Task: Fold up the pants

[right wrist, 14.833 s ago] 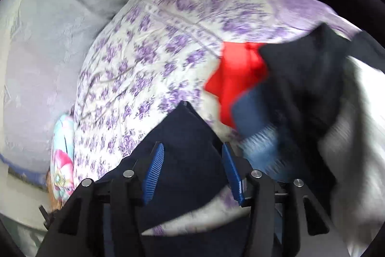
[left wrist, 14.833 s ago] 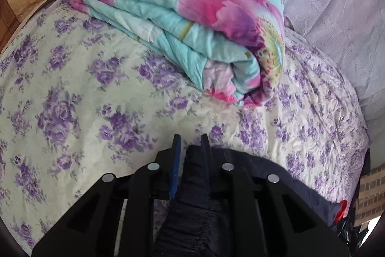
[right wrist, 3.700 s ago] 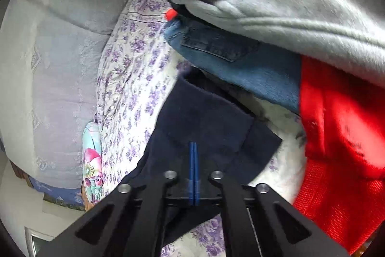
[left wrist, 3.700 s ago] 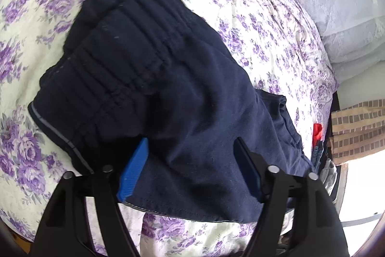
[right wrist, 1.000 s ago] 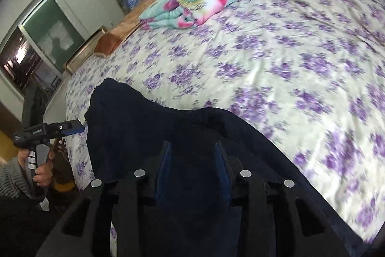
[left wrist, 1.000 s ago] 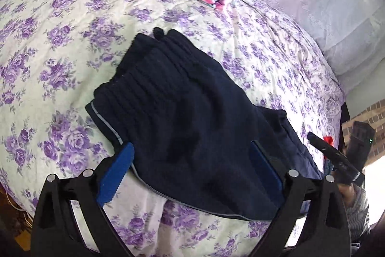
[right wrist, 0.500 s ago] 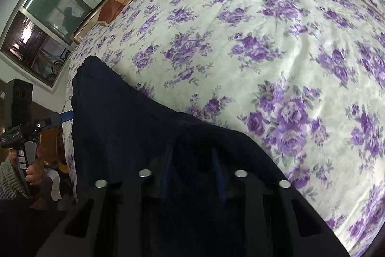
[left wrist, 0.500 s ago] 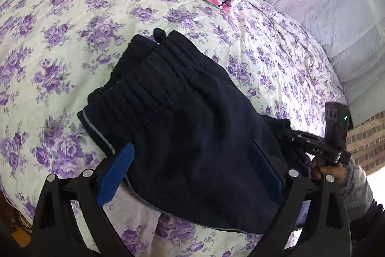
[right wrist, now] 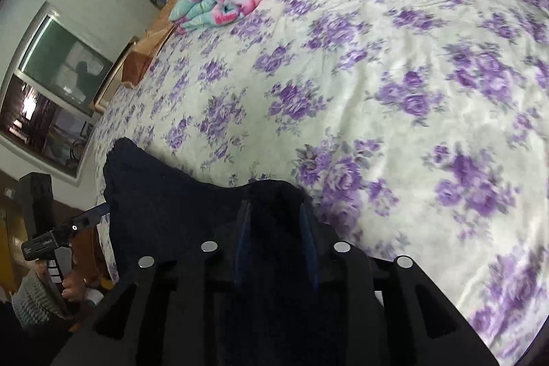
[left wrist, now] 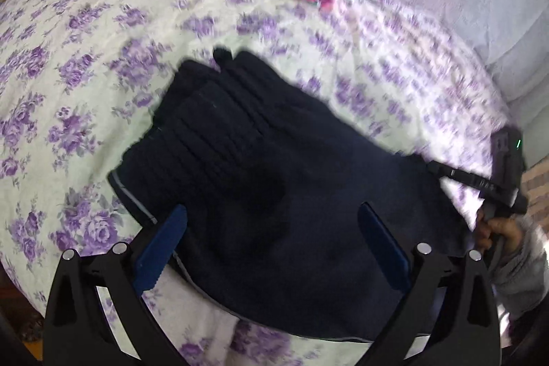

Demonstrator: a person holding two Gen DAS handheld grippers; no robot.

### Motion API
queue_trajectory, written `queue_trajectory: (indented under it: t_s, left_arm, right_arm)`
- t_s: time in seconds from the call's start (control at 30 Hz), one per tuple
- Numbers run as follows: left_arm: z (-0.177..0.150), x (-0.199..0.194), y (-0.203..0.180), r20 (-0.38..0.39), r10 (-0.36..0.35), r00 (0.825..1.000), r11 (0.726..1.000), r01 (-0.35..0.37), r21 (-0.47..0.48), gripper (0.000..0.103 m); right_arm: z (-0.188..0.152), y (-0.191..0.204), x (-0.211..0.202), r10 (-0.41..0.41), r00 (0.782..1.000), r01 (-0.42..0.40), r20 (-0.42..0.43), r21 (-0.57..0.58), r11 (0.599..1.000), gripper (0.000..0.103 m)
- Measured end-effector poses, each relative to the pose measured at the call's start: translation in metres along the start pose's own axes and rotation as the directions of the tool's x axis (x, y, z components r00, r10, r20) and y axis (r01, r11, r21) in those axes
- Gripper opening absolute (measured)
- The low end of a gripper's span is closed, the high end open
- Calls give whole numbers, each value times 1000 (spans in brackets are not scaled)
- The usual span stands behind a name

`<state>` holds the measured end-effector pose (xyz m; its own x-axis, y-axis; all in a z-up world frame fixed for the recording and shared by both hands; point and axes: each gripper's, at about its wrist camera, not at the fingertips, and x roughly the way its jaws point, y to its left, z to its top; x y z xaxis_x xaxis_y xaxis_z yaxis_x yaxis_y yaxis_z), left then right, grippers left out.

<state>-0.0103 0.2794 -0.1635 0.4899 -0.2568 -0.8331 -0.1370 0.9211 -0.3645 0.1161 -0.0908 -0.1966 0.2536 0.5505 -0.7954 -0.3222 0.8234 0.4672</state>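
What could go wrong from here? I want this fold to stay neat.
1. The right tool is opening with pants cloth between its pads; the edge may drop crooked.
2. The left tool is wide open over the pants, pinning nothing, so the layers could slide.
3. The pants lie near the bed edge, so a tug might drag them off.

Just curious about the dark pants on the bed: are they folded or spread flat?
Folded, partly: the pants lie doubled, the ribbed waistband layered over more navy cloth on the bedsheet.
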Motion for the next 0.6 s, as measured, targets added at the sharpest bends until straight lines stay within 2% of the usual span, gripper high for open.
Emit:
queue_trajectory:
  t_s: [0.03, 0.1, 0.13, 0.2, 0.27, 0.33, 0.37, 0.4, 0.43, 0.47, 0.5, 0.53, 0.6]
  left_arm:
    - [4, -11, -1, 31, -20, 999, 1000, 20, 0, 98]
    - [14, -22, -8, 65, -56, 996, 998, 54, 31, 98]
    - [18, -20, -12, 64, -68, 996, 997, 65, 49, 98]
    - [28, -5, -20, 45, -62, 997, 994, 58, 90, 98]
    - [36, 22, -18, 12, -8, 1000, 994, 6, 108, 98]
    - [41, 44, -16, -7, 24, 1000, 992, -23, 127, 98]
    - [42, 46, -21, 14, 51, 999, 987, -52, 150, 98]
    - [43, 46, -27, 8, 77, 997, 984, -78, 163, 98]
    - [44, 43, -31, -2, 93, 996, 983, -92, 160, 98]
    - [43, 37, -32, 2, 79, 997, 986, -79, 149, 98]
    - [42, 28, -31, 8, 33, 999, 990, -34, 133, 98]
    - [38, 19, -30, 10, -23, 1000, 993, 22, 120, 98]
    - [29, 2, -29, 17, -80, 997, 991, 78, 109, 98]
  right_arm:
    - [-2, 3, -12, -20, 999, 20, 32, 4, 1000, 31]
    - [-7, 20, -30, 0, 996, 2, 88, -13, 1000, 32]
    - [-9, 31, -29, 11, 996, -8, 90, -32, 999, 32]
    - [-14, 53, -10, 3, 998, 2, 55, -87, 996, 40]
    - [-17, 54, 28, -40, 999, 40, -1, -65, 997, 42]
    - [-19, 37, 57, -83, 996, 84, -37, 3, 996, 29]
    - [-18, 34, 53, -81, 997, 81, 4, 28, 996, 27]
    - [-18, 34, 46, -70, 998, 70, -2, 66, 995, 28]
    - [-19, 37, 32, -45, 999, 42, 31, 93, 995, 29]
    - [-24, 42, 9, -17, 995, 8, 95, 87, 996, 40]
    - [-30, 46, -14, -20, 989, 9, 147, 73, 997, 53]
    - [-41, 48, -40, -46, 978, 32, 202, 70, 997, 57]
    - [-70, 40, -81, -85, 959, 57, 271, 109, 992, 59]
